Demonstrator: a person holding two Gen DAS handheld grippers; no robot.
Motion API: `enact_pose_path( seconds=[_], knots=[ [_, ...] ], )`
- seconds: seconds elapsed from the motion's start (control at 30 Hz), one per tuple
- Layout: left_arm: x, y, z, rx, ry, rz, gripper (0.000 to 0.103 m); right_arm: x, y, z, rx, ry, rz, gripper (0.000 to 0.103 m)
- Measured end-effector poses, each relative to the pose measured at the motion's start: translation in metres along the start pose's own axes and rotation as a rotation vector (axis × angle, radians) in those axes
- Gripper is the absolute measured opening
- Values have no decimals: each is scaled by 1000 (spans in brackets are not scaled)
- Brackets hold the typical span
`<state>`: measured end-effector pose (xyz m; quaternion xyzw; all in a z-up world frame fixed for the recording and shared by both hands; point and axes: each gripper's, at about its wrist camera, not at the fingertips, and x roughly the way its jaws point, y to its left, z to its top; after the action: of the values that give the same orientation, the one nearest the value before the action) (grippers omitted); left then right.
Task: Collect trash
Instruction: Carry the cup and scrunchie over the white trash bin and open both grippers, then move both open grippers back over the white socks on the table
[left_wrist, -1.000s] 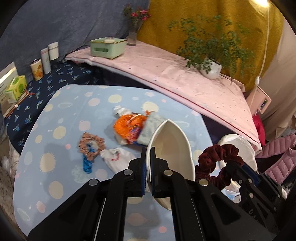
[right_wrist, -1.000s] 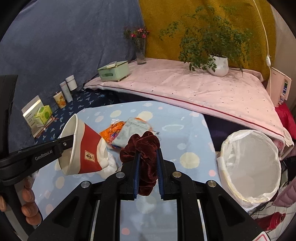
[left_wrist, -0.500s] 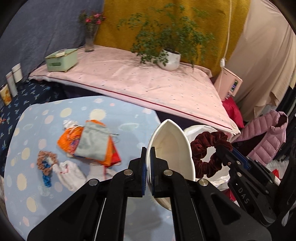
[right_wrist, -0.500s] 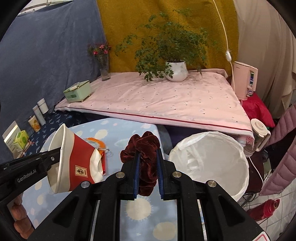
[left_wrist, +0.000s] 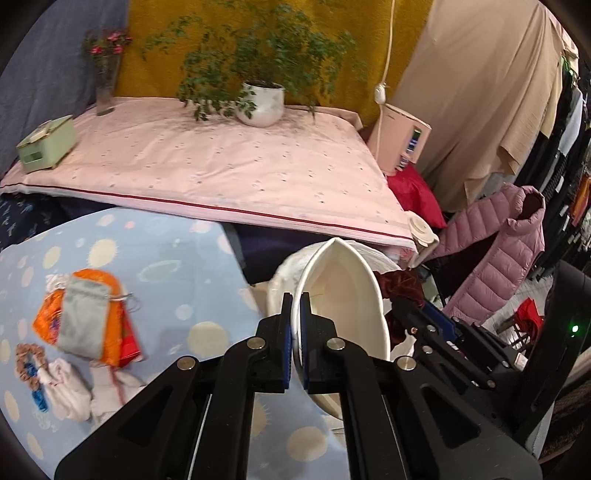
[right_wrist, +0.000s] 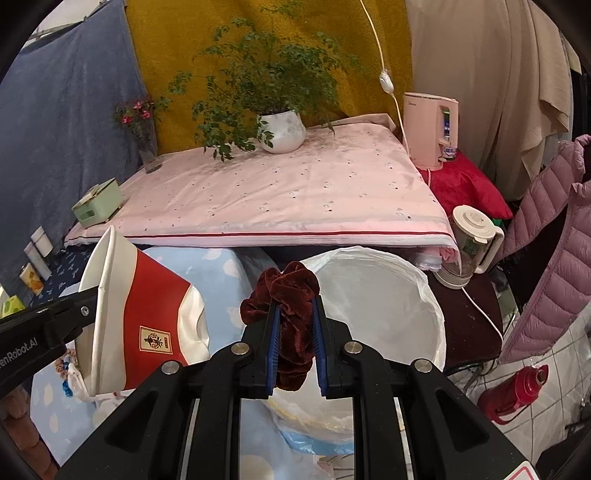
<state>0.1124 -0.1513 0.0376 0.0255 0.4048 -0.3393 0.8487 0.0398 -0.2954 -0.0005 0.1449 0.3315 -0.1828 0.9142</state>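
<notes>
Landmark: the white-lined trash bin (right_wrist: 380, 295), standing off the edge of the blue spotted table (left_wrist: 177, 266).
Left gripper (left_wrist: 295, 325): its jaws are pinched tight on the rim of a paper cup (left_wrist: 343, 295), flattening the wall between the pads; the cup hangs tilted, mouth toward the camera.
Cup position: from the right wrist view the red-and-white cup (right_wrist: 136, 317) sits just left of the bin, over the table edge, not yet above the opening.
Right gripper (right_wrist: 295, 332): clamped on a dark red velvet scrunchie (right_wrist: 284, 291), which bulges above and below the fingers.
Scrunchie position: in front of the bin's near rim, close to being over the liner.
Step in hand: judged to be carrying both items to the bin for release.
Doing it well: bring each load fully over the opening before letting go; the light cup could catch the rim and tumble onto the floor.
Left on the table: an orange bag with a grey pouch (left_wrist: 85, 321), well away from the bin.
</notes>
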Motion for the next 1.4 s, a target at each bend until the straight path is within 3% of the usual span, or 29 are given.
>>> enact_pose_path(
  seconds=[0.2, 0.27, 0.33, 0.37, 0.4, 0.47, 0.63, 0.73, 0.87, 1.17, 1.27, 1.4],
  knots=[
    [35, -18, 6, 24, 35, -34, 4, 21, -24, -1, 37, 33, -36, 16],
    [45, -20, 8, 17, 47, -49, 5, 26, -31, -1, 48, 42, -43, 21],
    [52, -19, 9, -1, 47, -52, 22, 29, -36, 0, 55, 38, -55, 22],
    [54, -19, 10, -7, 41, -43, 40, 31, -38, 0, 59, 38, -59, 27],
    [54, -18, 11, -13, 26, -29, 47, 32, -41, 1, 61, 36, -66, 34],
    [53, -19, 11, -6, 12, -17, 47, 31, -43, 1, 66, 29, -73, 39],
    [51, -10, 9, -14, 12, 19, 48, 28, -40, 2, 62, 25, -65, 40],
    [45, -1, 6, -29, 8, 46, 52, 23, -30, 2, 48, 21, -51, 46],
    [34, 16, -1, -56, -2, 86, 56, 18, -13, -1, 27, 25, -22, 46],
    [4, 74, -26, -167, -4, 180, 58, 8, 43, -15, -50, 41, 66, 47],
    [-8, 98, -37, -208, -7, 231, 65, 7, 63, -21, -79, 53, 96, 47],
    [-23, 129, -51, -260, -10, 299, 67, 7, 90, -31, -121, 72, 133, 47]
  ],
)
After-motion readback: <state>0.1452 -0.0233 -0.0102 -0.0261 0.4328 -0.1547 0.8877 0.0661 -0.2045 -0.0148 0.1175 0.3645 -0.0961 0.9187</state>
